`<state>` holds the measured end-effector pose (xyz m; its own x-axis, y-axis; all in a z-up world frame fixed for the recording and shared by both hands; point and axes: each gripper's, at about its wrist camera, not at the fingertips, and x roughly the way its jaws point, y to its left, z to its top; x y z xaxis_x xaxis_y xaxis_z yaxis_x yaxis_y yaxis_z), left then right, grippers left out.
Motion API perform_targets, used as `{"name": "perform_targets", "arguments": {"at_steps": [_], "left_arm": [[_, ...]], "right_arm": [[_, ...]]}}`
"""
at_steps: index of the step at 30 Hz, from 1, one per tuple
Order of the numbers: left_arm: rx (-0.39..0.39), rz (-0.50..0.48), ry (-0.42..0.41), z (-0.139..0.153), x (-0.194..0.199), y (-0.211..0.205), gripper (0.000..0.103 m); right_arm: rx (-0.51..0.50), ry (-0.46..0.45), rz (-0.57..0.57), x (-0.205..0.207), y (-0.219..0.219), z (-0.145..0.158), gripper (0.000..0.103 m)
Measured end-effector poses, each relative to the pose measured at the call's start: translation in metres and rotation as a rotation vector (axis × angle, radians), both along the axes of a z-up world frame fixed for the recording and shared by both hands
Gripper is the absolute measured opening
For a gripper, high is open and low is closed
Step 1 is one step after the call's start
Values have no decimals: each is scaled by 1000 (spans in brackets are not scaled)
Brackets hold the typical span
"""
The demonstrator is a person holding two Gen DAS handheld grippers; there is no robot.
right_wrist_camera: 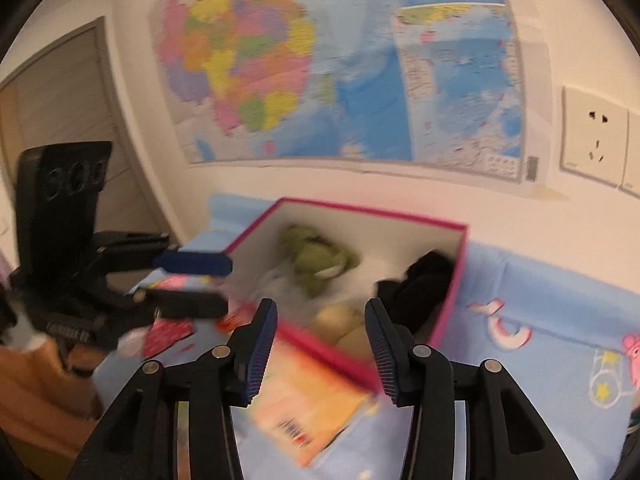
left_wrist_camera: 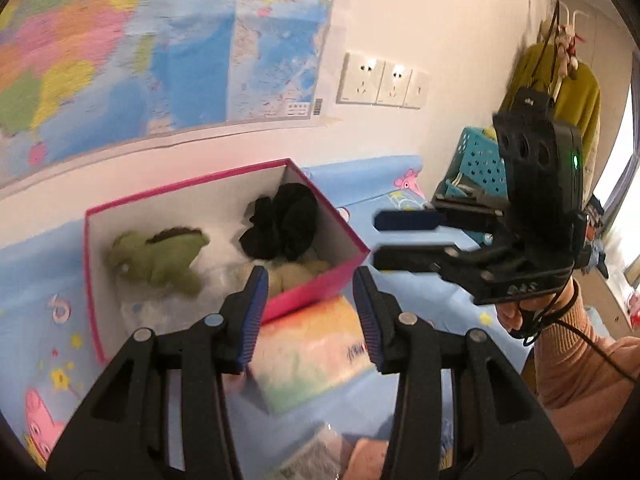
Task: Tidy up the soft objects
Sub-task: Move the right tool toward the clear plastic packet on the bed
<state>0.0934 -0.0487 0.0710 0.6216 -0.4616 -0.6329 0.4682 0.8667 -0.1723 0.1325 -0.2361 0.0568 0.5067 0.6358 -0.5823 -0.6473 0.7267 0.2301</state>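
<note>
Closest to you, your left gripper (left_wrist_camera: 310, 292) has its jaws spread with nothing between the pads; behind the gap lie a soft pastel packet (left_wrist_camera: 312, 352) and the near corner of the pink box (left_wrist_camera: 312, 288). Your right gripper (right_wrist_camera: 322, 332) likewise stands with its jaws apart and empty, above an orange-yellow packet (right_wrist_camera: 312, 404) that lies flat on the blue cartoon-print sheet (right_wrist_camera: 540, 308), touching the box's near wall.

Seen from the left wrist, your right gripper sits just right of the box, held in a hand (left_wrist_camera: 516, 312) with a peach ribbed sleeve (left_wrist_camera: 580, 368).

Inside the open box, the green plush toy (left_wrist_camera: 160, 256) lies toward the left side, the black soft bundle (left_wrist_camera: 284, 220) fills the far right corner, and a tan plush (left_wrist_camera: 296, 272) rests against the near wall.

Further back, a turquoise perforated basket (left_wrist_camera: 480, 164) stands at the right. On the wall behind hang a coloured map (right_wrist_camera: 320, 68) and white wall sockets (left_wrist_camera: 380, 80); a mustard garment (left_wrist_camera: 576, 92) hangs in the far right corner.
</note>
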Motion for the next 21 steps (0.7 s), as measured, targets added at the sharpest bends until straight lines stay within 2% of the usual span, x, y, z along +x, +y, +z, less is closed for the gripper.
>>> {"name": "perform_targets", "arguments": {"at_steps": [4, 8, 15, 21], "left_arm": [[-28, 29, 35, -14, -22, 19, 46], [-23, 52, 113, -40, -37, 31, 46], [-27, 79, 214, -78, -65, 44, 46], [-31, 102, 283, -104, -84, 48, 46]], "right_arm": [[8, 28, 60, -30, 8, -11, 51], [-15, 94, 112, -55, 18, -34, 51], [-23, 238, 140, -69, 30, -75, 51], [-35, 286, 161, -79, 40, -91, 51]]}}
